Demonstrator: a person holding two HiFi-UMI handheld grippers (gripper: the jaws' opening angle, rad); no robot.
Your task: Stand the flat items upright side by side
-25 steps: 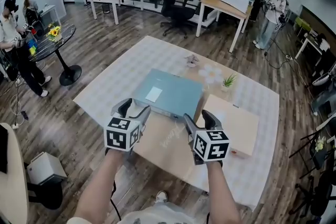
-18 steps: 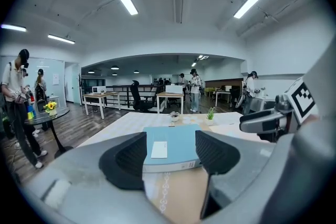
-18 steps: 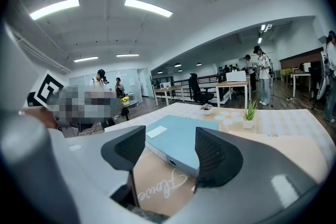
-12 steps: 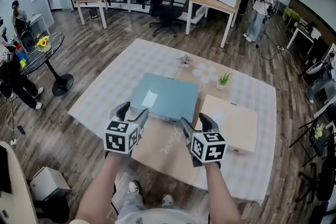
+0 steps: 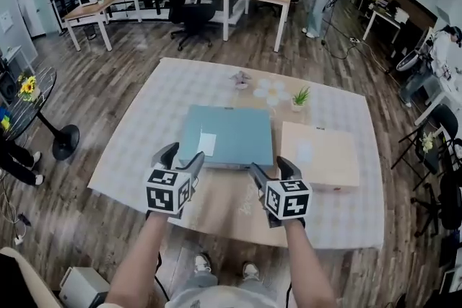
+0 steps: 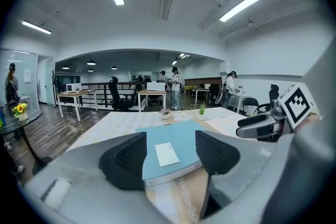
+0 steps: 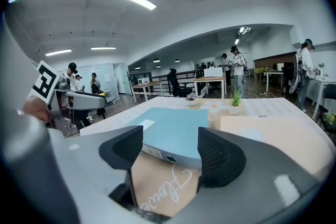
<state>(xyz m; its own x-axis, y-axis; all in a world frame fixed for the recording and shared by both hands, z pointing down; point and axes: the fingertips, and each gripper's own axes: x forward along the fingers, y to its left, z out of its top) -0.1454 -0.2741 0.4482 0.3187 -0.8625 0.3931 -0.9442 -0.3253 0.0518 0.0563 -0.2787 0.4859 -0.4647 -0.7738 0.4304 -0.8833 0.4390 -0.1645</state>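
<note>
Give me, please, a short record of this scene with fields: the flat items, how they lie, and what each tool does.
surface: table with a checked cloth
item 1: blue binder, lying flat, white label on top
item 2: beige binder, lying flat, to the right of the blue one
other: small potted plant behind the binders
left tool: open, empty, just before the blue binder's near edge
right tool: jaws opening, nothing between them, before the same edge
task state: neither binder upright yet
</note>
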